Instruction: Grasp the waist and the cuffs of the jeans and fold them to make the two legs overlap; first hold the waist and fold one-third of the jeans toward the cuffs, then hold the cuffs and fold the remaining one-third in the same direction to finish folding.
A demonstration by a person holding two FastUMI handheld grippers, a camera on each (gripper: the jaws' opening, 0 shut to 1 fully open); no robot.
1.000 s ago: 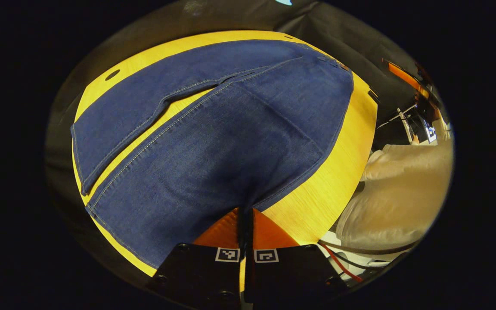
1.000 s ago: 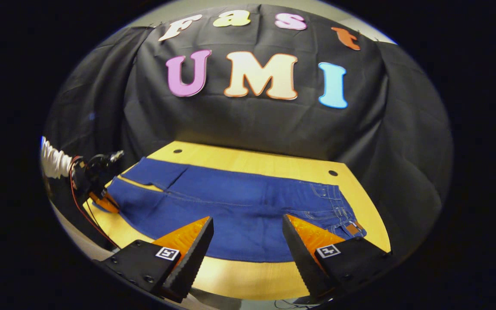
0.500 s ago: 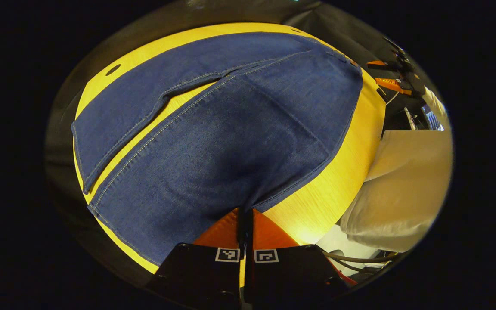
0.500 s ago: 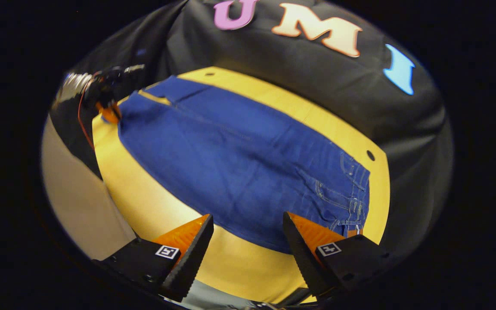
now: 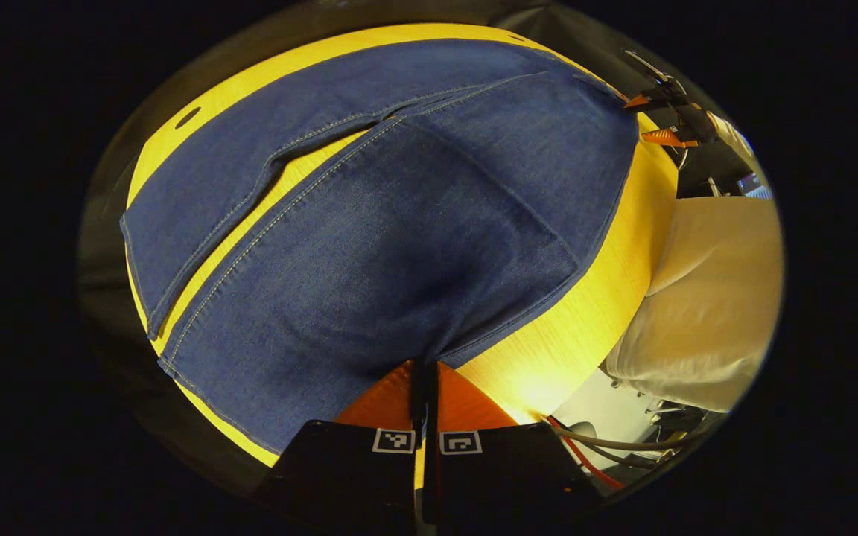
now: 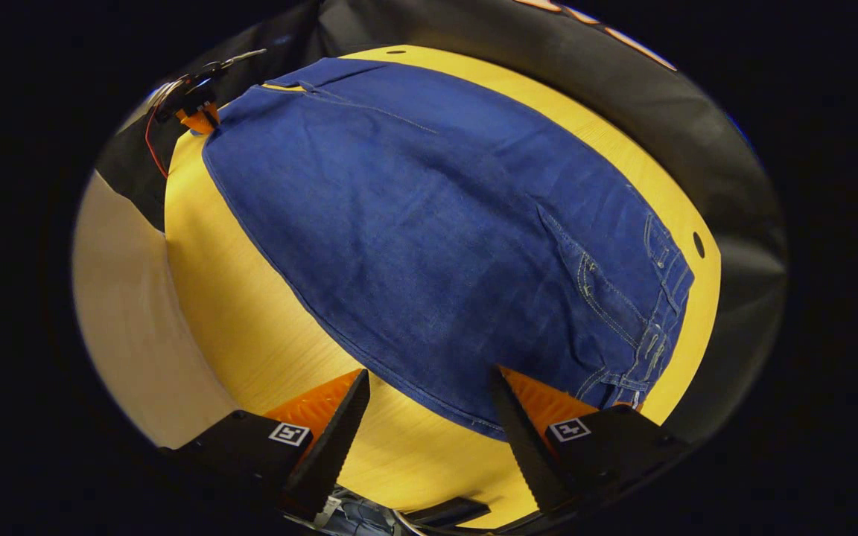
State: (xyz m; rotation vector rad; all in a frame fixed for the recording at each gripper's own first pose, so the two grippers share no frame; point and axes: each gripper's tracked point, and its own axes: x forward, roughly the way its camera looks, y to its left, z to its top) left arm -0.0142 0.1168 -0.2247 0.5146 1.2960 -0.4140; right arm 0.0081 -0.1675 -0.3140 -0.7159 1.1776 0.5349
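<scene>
Jeans (image 6: 436,246) lie spread flat on the yellow bench (image 6: 250,313). Left tool (image 5: 424,372): fingers closed together, pinching the near leg's cuff edge. Right tool (image 6: 429,406): fingers wide apart, hovering over the jeans' near edge beside the waist (image 6: 660,305).

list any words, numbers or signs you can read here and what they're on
No readable words or numbers.
Left gripper, shut on the jeans: two square black-and-white coded markers, patterns rather than letters.
Right gripper, open: two similar markers, also not text.
Jeans: stitching, no legible label.
</scene>
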